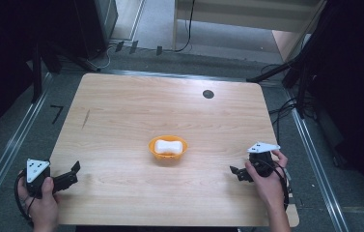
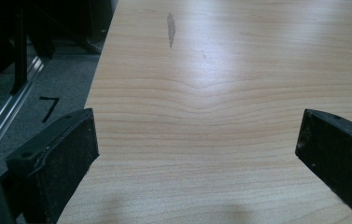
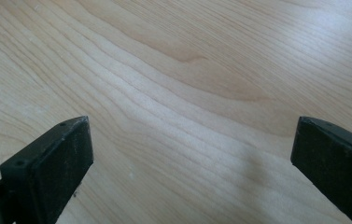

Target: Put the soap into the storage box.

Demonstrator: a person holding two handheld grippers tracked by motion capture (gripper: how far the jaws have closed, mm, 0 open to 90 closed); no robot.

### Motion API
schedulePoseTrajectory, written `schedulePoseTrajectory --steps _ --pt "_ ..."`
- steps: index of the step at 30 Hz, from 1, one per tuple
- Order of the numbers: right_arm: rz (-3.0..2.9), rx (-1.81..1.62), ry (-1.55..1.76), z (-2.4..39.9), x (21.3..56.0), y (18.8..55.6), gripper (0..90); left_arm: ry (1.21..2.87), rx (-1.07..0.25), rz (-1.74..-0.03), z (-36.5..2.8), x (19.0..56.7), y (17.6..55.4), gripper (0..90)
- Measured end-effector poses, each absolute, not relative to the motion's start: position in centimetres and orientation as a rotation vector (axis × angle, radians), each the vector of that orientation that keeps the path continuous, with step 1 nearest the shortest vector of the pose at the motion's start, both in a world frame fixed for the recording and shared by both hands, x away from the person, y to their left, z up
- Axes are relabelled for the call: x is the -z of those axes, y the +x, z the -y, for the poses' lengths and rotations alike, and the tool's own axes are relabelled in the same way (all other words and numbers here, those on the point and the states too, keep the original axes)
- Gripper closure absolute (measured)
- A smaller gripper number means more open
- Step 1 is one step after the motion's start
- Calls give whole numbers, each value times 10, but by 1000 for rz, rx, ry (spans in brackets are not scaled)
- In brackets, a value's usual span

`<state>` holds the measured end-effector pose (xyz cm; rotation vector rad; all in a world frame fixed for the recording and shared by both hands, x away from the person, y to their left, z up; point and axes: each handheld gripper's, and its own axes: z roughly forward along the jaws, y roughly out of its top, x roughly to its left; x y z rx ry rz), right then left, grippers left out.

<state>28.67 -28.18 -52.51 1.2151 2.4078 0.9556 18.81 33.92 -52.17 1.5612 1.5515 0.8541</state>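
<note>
Orange round plastic bowl (image 1: 168, 149) with white bone-shaped block (image 1: 167, 145) is seen between both grippers, well apart. Left gripper (image 1: 71, 175) and right gripper (image 1: 236, 172) are held spread wide, nothing grasped.

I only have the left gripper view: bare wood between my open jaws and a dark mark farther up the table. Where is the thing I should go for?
Observer: In the high view an orange bowl sits near the middle of the table, to the right of the left gripper and farther from the person.
Operator: Anything in it?
Observer: Yes, a white, bone-shaped object lies inside the bowl.
Operator: Where is the other gripper?
Observer: The right gripper is near the table's front right, pointing left, apart from the bowl.
Operator: Is it holding anything?
Observer: No. The right gripper view shows its jaws wide apart over bare wood.
</note>
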Motion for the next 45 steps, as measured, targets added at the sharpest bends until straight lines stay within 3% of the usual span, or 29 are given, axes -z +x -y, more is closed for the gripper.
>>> schedulePoseTrajectory --steps 45 --pt "-1968 -1287 1484 375 552 197 0 1550 -847 -1558 -340 522 189 0"
